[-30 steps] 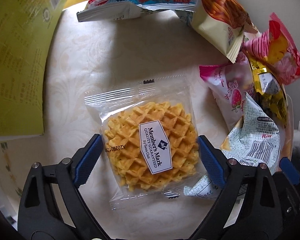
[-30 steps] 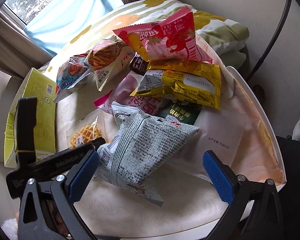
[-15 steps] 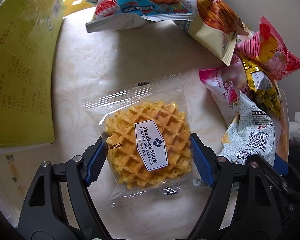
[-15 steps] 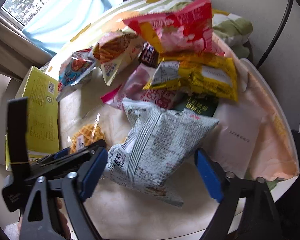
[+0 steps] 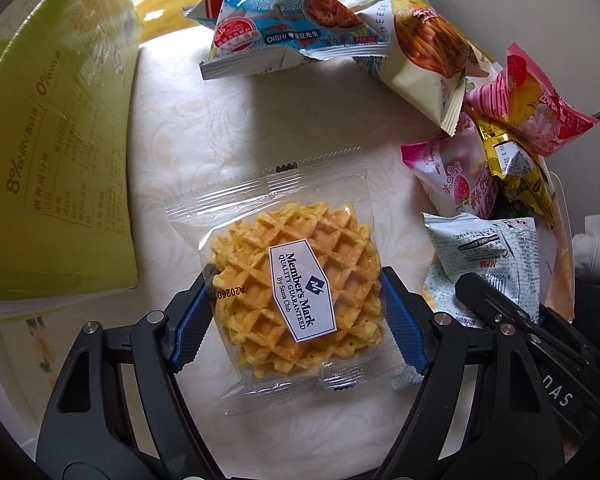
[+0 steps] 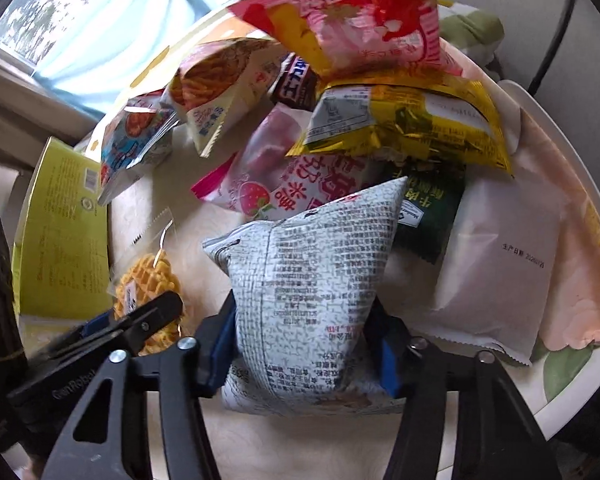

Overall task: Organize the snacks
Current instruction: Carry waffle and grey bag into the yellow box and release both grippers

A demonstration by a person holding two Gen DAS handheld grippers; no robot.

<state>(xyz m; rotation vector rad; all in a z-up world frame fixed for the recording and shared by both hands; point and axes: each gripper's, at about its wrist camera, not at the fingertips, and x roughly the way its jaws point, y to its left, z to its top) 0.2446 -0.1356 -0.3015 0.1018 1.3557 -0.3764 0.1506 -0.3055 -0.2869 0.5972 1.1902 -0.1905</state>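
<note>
Already both jaws were clamped: left gripper (image 5: 296, 316) held the light, brittle waffle pack (image 5: 296, 284) by its edges just over the desk (image 5: 260, 120), right gripper (image 6: 304, 352), just closing, squeezed the soft grey pouch (image 6: 312, 280) low.

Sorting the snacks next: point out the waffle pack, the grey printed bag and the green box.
waffle pack (image 5: 300, 280), left wrist view, on its white label.
grey printed bag (image 6: 312, 280), right wrist view, mid front face.
green box (image 5: 52, 184), left wrist view, printed side panel.
</note>
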